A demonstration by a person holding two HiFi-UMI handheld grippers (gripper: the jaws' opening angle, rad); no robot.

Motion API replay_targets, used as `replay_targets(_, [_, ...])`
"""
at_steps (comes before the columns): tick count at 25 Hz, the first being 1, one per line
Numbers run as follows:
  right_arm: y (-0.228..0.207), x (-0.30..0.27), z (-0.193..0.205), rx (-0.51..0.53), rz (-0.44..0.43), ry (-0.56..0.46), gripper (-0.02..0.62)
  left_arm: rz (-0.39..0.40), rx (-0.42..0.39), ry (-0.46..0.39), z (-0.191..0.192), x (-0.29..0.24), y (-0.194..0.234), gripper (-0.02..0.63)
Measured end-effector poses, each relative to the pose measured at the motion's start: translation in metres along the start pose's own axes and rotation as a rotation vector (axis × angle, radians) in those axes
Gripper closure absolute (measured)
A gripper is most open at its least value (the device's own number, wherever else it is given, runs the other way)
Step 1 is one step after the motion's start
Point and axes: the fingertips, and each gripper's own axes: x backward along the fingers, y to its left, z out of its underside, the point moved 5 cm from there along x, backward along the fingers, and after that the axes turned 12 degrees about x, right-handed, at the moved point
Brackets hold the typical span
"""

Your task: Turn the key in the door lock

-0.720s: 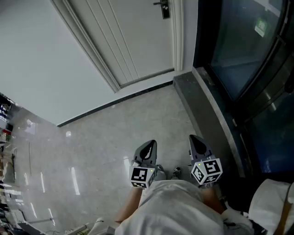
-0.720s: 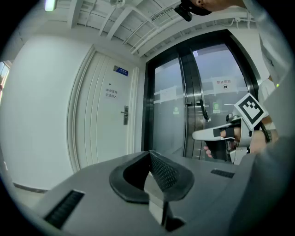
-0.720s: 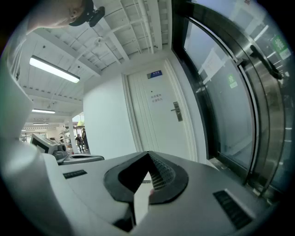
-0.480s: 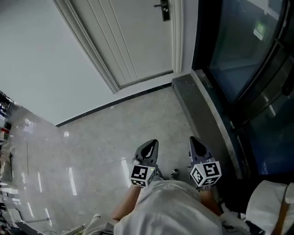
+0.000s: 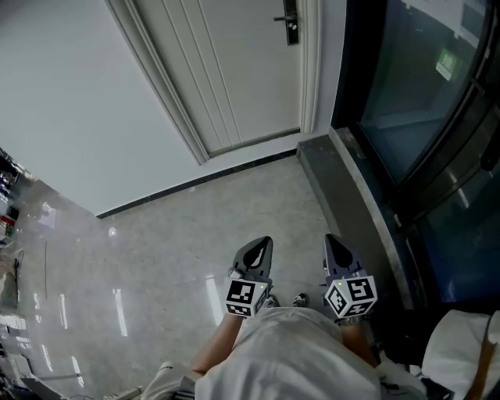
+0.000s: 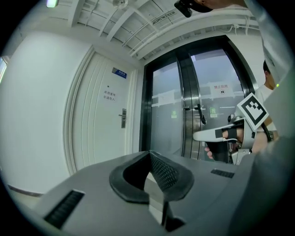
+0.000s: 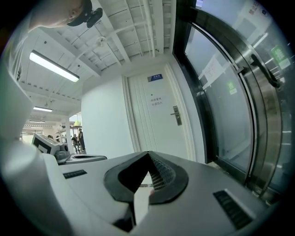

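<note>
While the door lock [image 5: 291, 19] sits at the right edge of the white door [image 5: 234, 70], well apart from both grippers, any key in it is too small to see. Both the left gripper [image 5: 264, 242] and right gripper [image 5: 330, 239] are closed on nothing; best walk close, then open one level with the lock. The blue plate [image 7: 156, 78] and door notice [image 7: 158, 101] are unreadable
</note>
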Motion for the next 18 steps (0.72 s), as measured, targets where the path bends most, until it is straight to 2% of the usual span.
replay_targets(3, [0.016,-0.011,-0.003,-0.001,-0.017,0.001,0.600,-0.015,0.012,-0.004,-0.003,0.010,0.015,0.598])
replay_targets(8, [0.051,-0.027,-0.010,0.016,-0.048,-0.014,0.600,-0.015,0.032,-0.057,-0.011,0.028,0.042,0.598])
replay_targets(11, [0.067,-0.031,-0.004,0.018,-0.038,-0.024,0.600,-0.017,0.034,-0.058,-0.006,0.038,0.056,0.598])
replay_targets(18, [0.064,-0.051,-0.005,0.018,0.005,-0.003,0.600,0.000,0.039,-0.051,-0.010,0.025,0.076,0.598])
